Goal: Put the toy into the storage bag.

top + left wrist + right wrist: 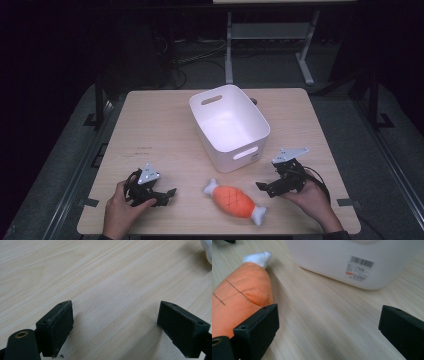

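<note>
Orange plush drumstick (234, 201) lies between grippers, before white bin (229, 126).

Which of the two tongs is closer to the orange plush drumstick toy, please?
Right. The right tongs sit open just beside the orange plush drumstick toy, by its white-tipped end; in the right gripper view the toy lies against one jaw. The left tongs, also open, sit farther off.

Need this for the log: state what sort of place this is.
Probably a lab or workshop data-collection station: a lone wooden table in a dark room, loose cables on the floor, and a metal-framed bench behind.
</note>
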The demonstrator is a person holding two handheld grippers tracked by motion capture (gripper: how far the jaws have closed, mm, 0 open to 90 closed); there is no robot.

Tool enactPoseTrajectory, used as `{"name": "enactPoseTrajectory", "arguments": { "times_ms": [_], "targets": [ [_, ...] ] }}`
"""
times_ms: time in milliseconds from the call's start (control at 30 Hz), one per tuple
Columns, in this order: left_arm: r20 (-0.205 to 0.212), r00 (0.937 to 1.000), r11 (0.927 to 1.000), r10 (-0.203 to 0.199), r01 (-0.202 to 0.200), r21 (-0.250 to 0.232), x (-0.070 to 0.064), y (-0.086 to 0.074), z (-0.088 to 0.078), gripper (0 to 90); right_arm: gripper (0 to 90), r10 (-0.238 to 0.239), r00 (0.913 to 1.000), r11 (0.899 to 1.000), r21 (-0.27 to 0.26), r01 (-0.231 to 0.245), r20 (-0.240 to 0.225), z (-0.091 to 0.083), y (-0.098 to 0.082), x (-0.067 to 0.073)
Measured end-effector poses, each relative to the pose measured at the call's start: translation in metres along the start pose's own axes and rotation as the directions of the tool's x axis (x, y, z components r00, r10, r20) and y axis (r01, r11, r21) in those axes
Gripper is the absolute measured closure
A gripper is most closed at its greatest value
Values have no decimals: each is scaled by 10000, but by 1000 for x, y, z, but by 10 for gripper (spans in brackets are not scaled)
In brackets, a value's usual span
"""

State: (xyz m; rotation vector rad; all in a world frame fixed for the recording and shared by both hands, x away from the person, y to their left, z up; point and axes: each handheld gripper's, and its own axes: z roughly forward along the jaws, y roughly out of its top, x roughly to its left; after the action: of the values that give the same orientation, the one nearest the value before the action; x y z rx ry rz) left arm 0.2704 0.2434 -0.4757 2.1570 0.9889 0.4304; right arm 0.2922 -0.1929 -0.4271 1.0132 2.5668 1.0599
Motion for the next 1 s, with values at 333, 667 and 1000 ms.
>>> {"name": "enactPoseTrajectory", "arguments": {
  "times_ms": [333,667,1000],
  "targets": [
    [0,10000,10000,8,-8,7,0,0,0,126,27,-399,9984,9992,53,402,-388,7,14,14],
    [3,10000,10000,29,-29,26,0,0,0,126,27,-695,9950,9975,30,699,-718,10,27,27],
    [5,10000,10000,19,-19,23,0,0,0,126,27,-952,9905,9953,84,964,-991,17,35,39]
  ]
}}
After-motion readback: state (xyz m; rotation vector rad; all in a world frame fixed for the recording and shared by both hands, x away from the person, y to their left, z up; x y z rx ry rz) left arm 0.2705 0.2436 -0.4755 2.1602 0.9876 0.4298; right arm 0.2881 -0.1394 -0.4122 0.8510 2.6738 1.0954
